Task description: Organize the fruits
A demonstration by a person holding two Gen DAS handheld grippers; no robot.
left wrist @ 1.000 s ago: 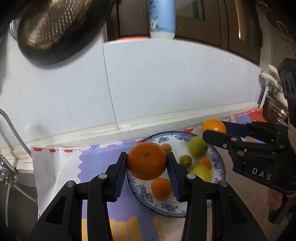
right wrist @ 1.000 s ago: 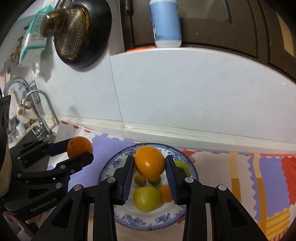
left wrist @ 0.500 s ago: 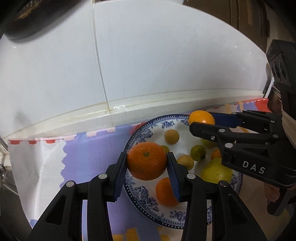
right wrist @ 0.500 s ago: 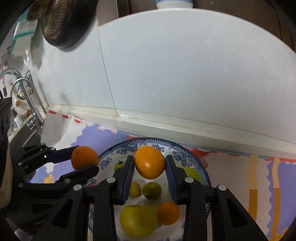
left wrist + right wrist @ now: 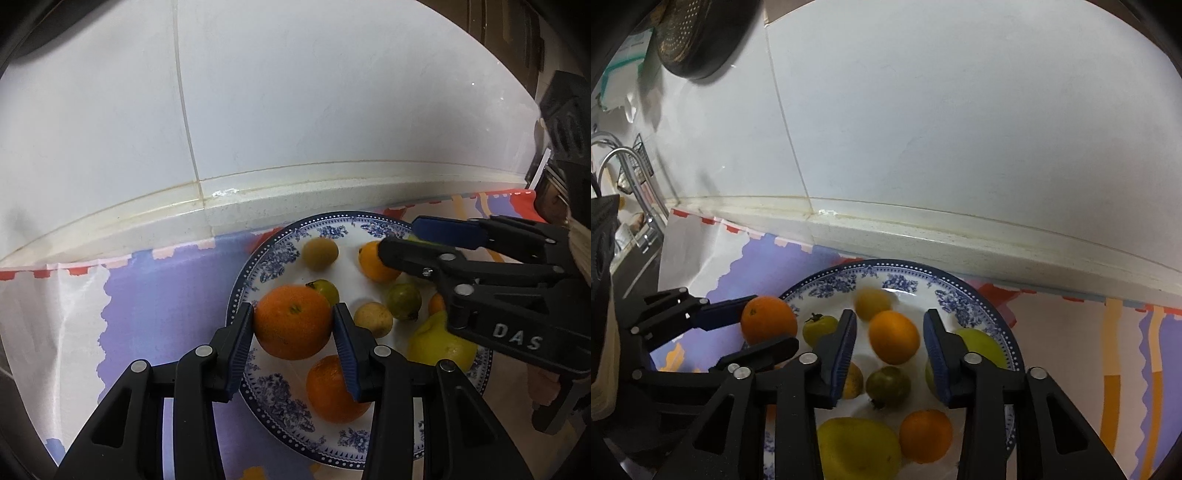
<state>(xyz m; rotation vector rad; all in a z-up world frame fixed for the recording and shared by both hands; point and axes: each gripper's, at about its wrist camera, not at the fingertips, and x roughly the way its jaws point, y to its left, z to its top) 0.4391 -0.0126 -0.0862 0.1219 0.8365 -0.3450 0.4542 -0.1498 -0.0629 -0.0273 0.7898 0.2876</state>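
A blue-patterned white plate (image 5: pixel 275 254) (image 5: pixel 897 277) holds several small fruits. My left gripper (image 5: pixel 293 326) is shut on a large orange (image 5: pixel 293 326), low over the plate's left side; it also shows in the right wrist view (image 5: pixel 768 325). My right gripper (image 5: pixel 889 341) is open over the plate's middle. A smaller orange (image 5: pixel 894 341) sits between its pads with gaps on both sides, blurred. In the left wrist view that orange (image 5: pixel 373 264) lies by the right gripper's fingertips (image 5: pixel 402 243).
The plate also holds a yellow-green pear-like fruit (image 5: pixel 439 345), another orange (image 5: pixel 332 391), and small green and yellow fruits (image 5: pixel 404 301). A patterned mat (image 5: pixel 166 291) covers the counter. A tiled wall (image 5: pixel 295 110) stands behind. A sink tap (image 5: pixel 624 162) is at far left.
Both grippers have come down toward the plate. The right gripper has opened and let go of its orange. The left gripper still holds its orange.
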